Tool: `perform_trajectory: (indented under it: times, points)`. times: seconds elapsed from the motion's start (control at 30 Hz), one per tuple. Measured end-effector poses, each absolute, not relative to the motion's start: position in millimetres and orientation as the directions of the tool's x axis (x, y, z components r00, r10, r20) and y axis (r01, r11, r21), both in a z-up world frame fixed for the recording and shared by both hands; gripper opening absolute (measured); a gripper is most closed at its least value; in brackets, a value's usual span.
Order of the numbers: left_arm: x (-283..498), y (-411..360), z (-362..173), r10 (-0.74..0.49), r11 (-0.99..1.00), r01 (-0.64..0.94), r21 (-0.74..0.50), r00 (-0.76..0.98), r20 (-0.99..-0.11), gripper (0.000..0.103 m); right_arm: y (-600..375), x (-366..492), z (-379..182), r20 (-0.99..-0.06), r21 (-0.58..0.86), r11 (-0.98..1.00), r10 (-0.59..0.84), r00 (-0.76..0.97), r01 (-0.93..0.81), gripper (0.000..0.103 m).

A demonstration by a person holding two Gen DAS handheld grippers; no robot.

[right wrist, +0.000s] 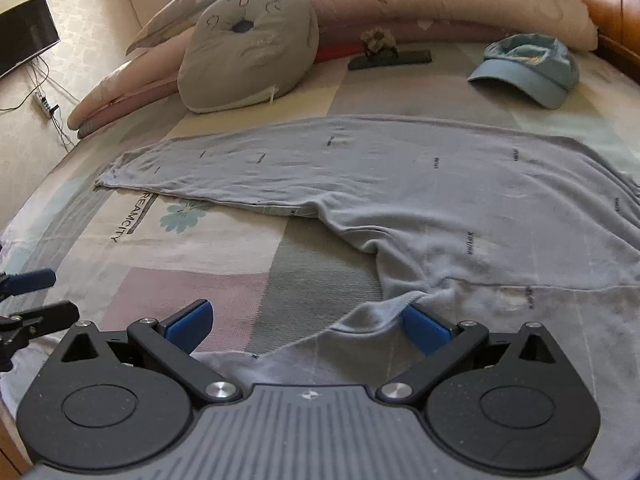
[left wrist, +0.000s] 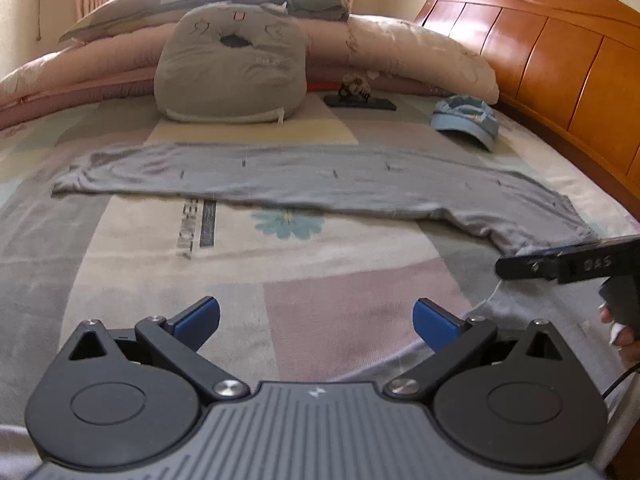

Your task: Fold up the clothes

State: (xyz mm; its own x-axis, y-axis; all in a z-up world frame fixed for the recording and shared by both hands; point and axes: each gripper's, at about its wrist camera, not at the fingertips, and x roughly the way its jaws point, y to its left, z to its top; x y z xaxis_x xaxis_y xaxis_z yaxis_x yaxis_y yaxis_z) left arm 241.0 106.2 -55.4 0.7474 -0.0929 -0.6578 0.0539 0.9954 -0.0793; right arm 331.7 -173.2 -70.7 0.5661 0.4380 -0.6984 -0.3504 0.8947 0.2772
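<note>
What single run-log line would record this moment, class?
task: fold clothes | left gripper: open, above bedsheet, holding nothing | right gripper: open, at fold of grey garment | garment: spread flat, unfolded

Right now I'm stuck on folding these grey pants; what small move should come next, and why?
Probably close the right gripper on the raised fold of the grey pants. Its jaws stand open with that edge draped against one blue pad, while the left gripper hovers open over bare bedsheet.
</note>
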Motion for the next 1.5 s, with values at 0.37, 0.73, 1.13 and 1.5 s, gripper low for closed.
perform_trajectory:
  times: [0.37,0.73,1.13,1.5]
  points:
    - [225.7,102.8,-71.6,-0.212,0.977,0.175,-0.122,0.728,-0.652,0.102,-197.3,289.3,-77.3,-0.554,0.317,0.881,0.472,0.685,-0.351,0.103]
    - [287.4,82.3,-27.9,-0.482,0.875,0.309,-0.373,0.629,-0.611,0.102,-215.6,246.5,-87.3,-0.528,0.299,0.893,0.449,0.720,-0.337,0.103]
    - [424.1,3.3,-52.2,-0.581,0.813,0.320,-0.486,0.490,-0.649,0.102,-234.8,240.6,-96.2,-0.521,0.359,0.876,0.475,0.709,-0.323,0.103]
    - [439.2,5.3,-86.2,-0.537,0.844,0.273,-0.462,0.431,-0.726,0.102,-248.2,256.1,-99.3,-0.566,0.369,0.884,0.459,0.685,-0.287,0.103]
